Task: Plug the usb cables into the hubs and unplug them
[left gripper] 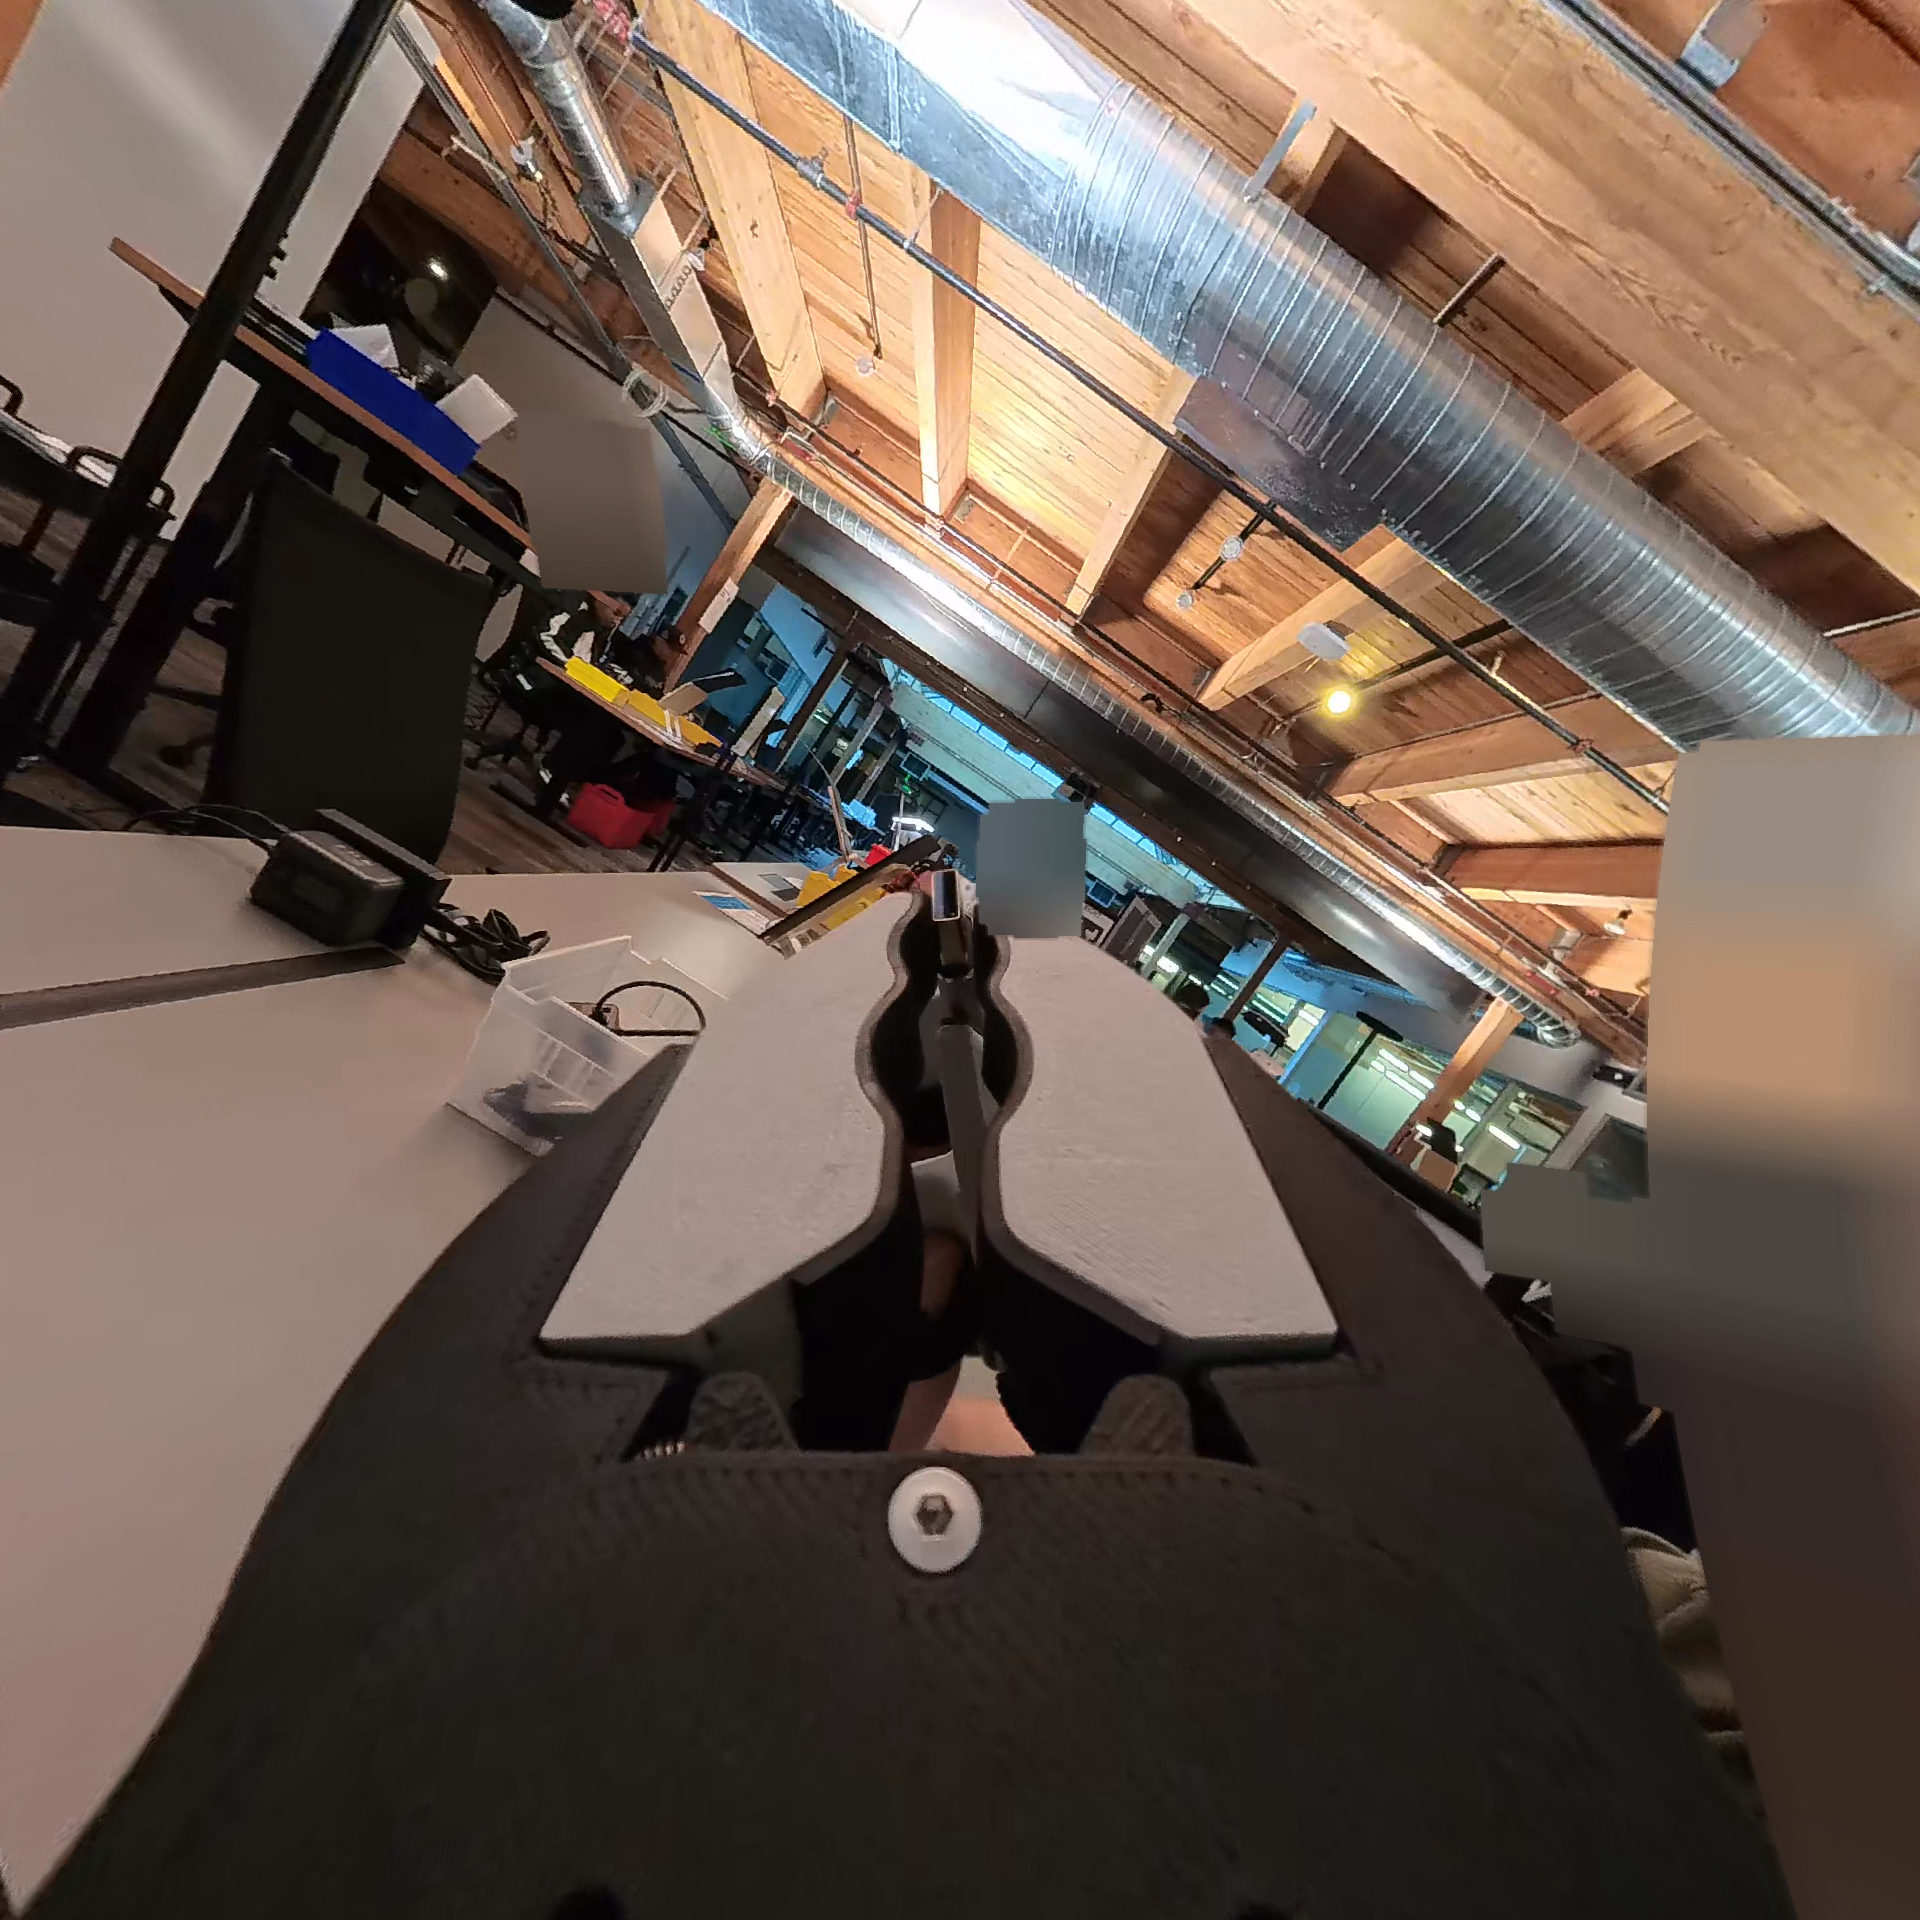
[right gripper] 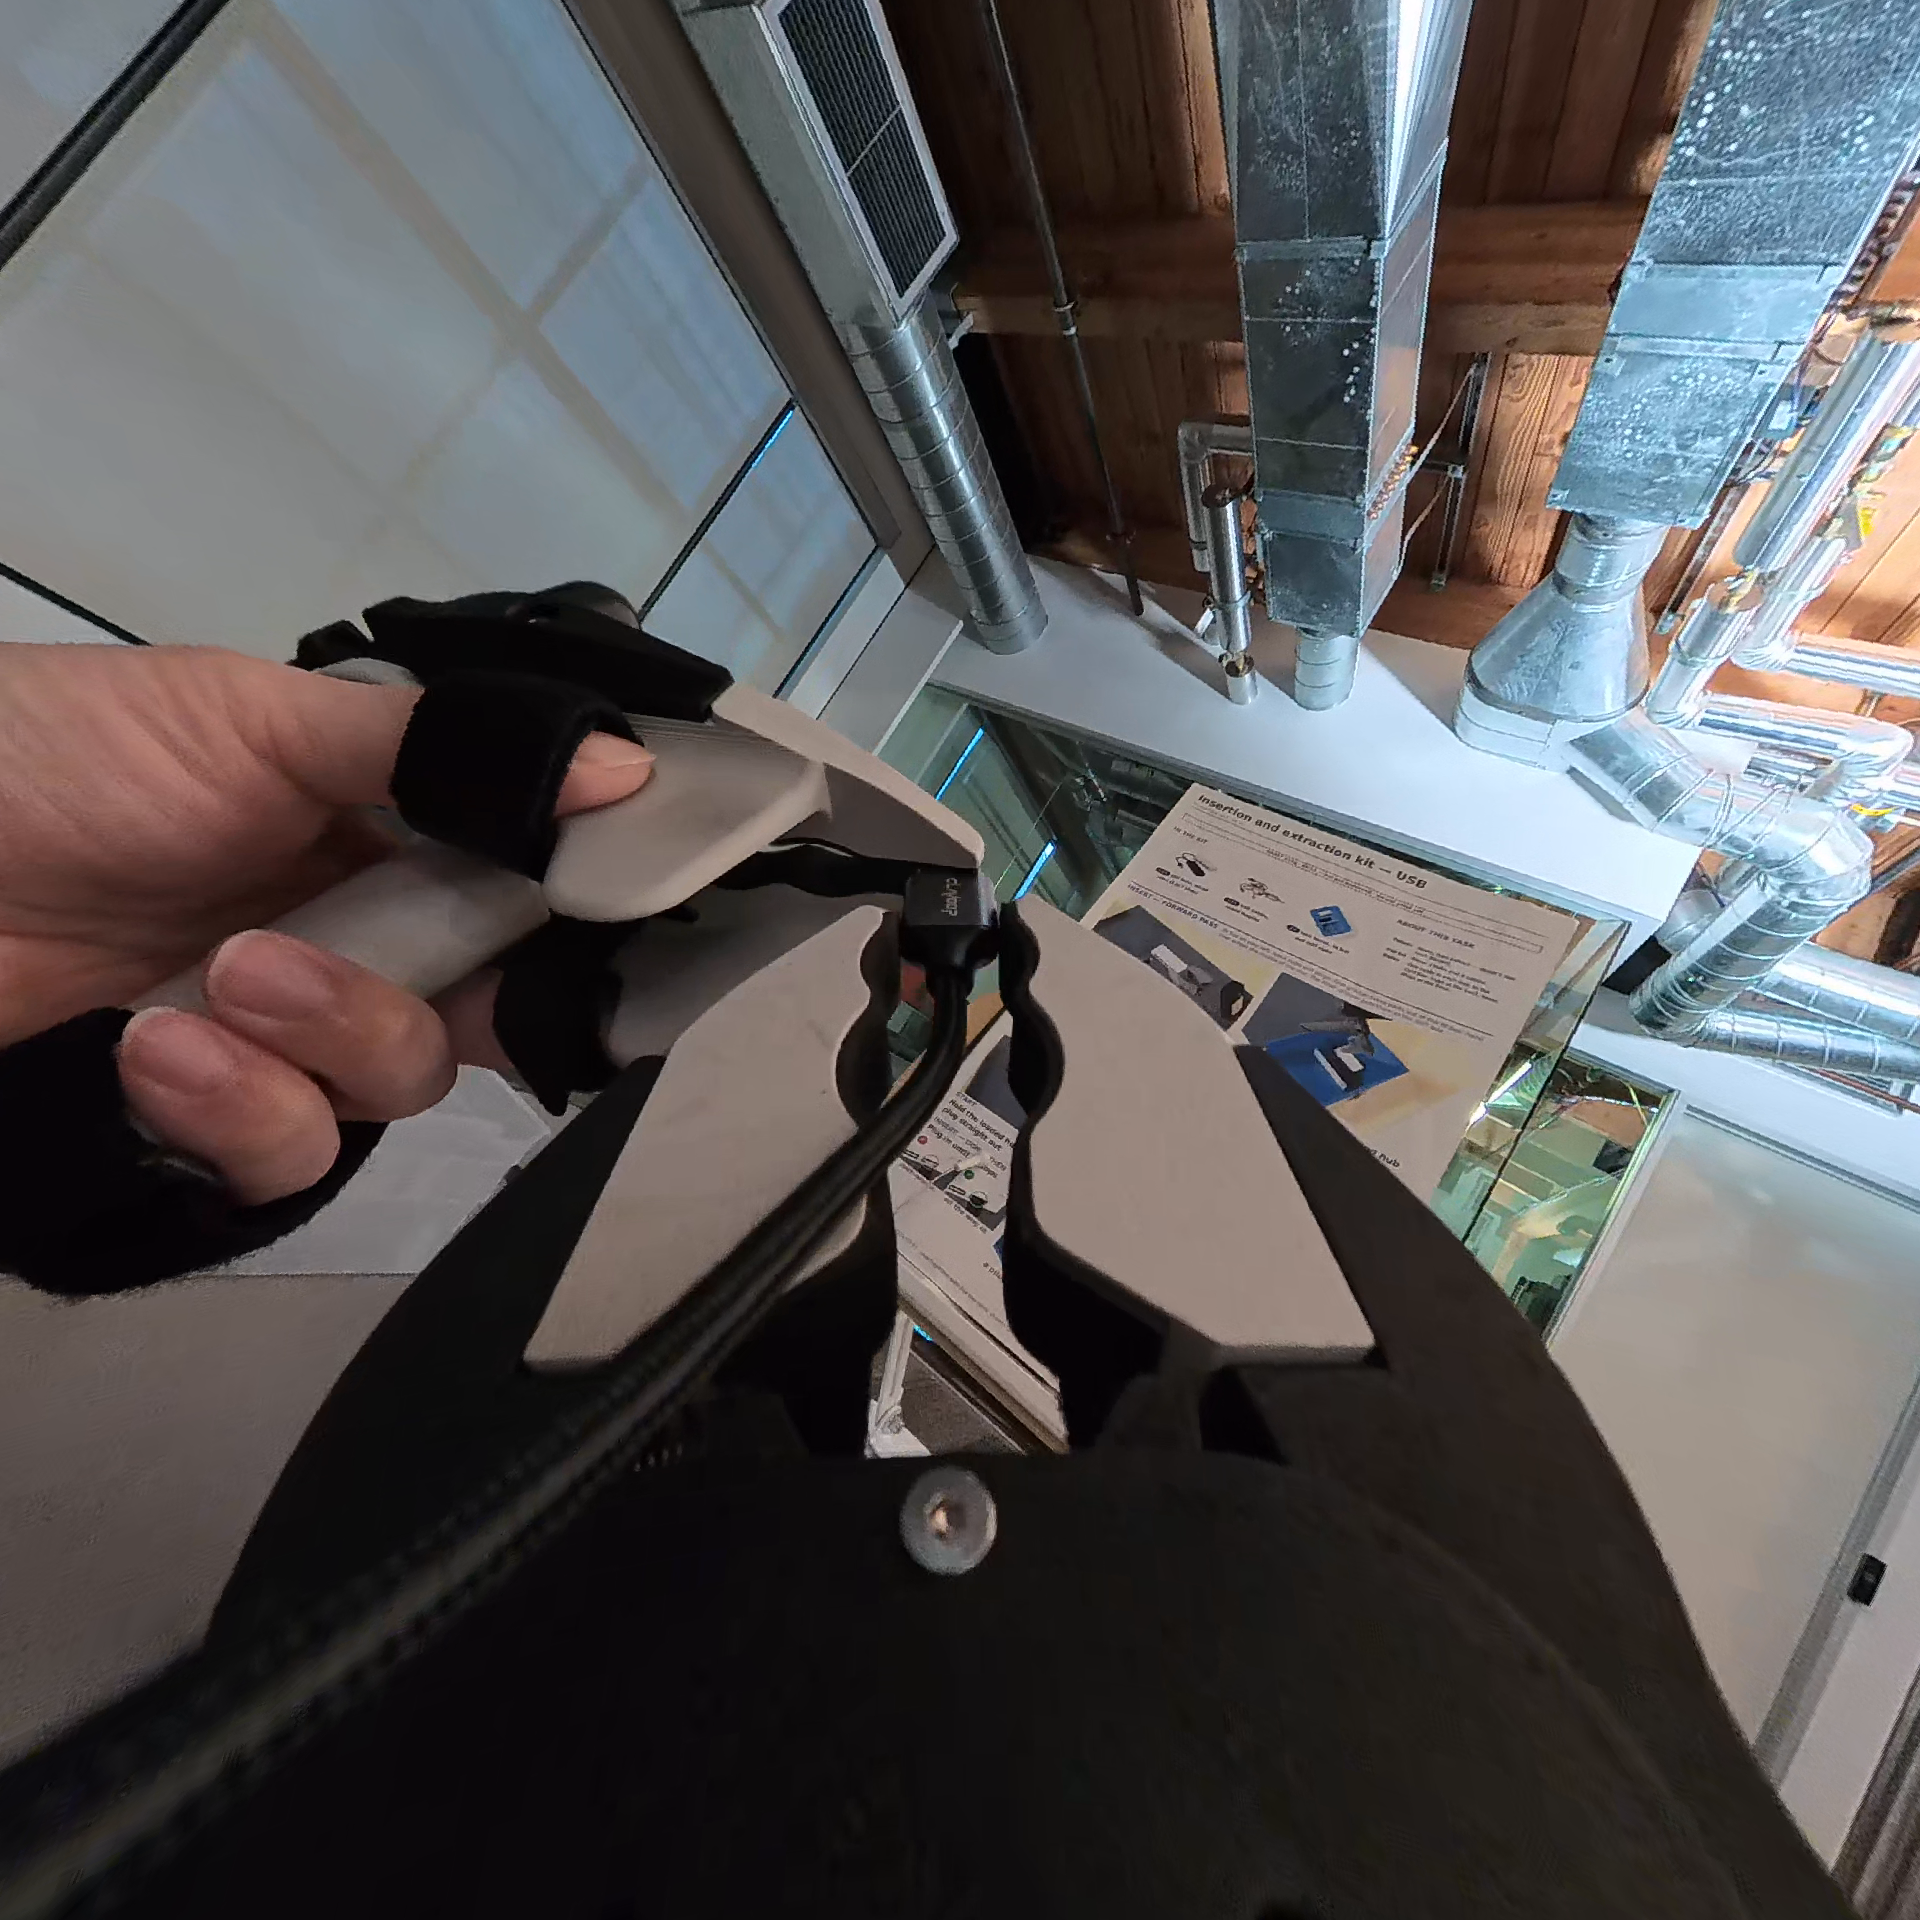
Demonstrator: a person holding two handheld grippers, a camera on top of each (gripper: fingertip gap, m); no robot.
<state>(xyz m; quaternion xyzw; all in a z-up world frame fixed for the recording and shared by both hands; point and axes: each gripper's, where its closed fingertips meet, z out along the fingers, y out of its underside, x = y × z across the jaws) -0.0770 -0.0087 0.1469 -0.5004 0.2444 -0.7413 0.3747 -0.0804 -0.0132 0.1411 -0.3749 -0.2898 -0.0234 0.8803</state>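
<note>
Presently, no plug sits in any port that either view shows, so the task looks to be at or near its start, or between cycles.

Left wrist view, left to right: at centre left a dark hub-like box (left gripper: 348, 881) rests on the white table (left gripper: 208, 1195), well apart from the work; right of it stands a clear plastic bin (left gripper: 556, 1023) with dark cables inside. At frame centre the left gripper (left gripper: 948, 951) is closed nearly to contact on a USB cable (left gripper: 961, 1101), whose metal plug (left gripper: 948, 896) juts past the fingertips, pointing upward toward the ceiling.

Right wrist view, left to right: a gloved hand (right gripper: 260, 883) at centre left grips the other tool, its pale tip touching a black connector (right gripper: 943, 914). The right gripper (right gripper: 940, 940) is narrowly parted, pinching that connector; its black cord (right gripper: 727, 1278) trails toward the lower left. A printed sheet (right gripper: 1351, 935) lies at centre right.

Whether the two connectors are mated cannot be told. Insertion and withdrawal both appear to remain.
</note>
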